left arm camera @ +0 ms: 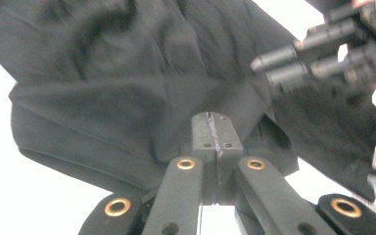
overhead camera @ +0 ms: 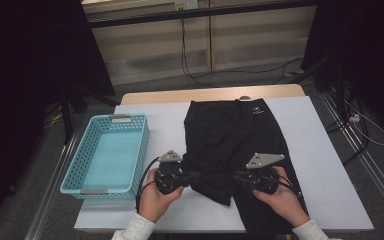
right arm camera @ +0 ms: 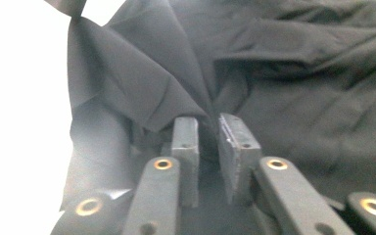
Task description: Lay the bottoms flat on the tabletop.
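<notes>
Lying across a white table, black shorts take up the middle, waistband toward twelve o'clock and legs toward six, and to my eye the folding has only begun: one hem corner near six is lifted and bunched toward the centre, the rest flat and unfolded. A teal basket sits at nine o'clock, well apart from the cloth and with nothing in it, so the fold, and perhaps a transfer there, looks to be left. Bare white surface runs wide at three o'clock and in a narrower strip between the shorts and the basket, while the near edge at six is close under the person's hands, leaving little room to pull back. The left gripper has its jaws pressed fully together, pinching a fold of the shorts, as its own view shows. The right gripper, pointing toward nine, has its jaws a narrow gap apart with a ridge of cloth running into the gap; whether the pads press on it I cannot tell.
</notes>
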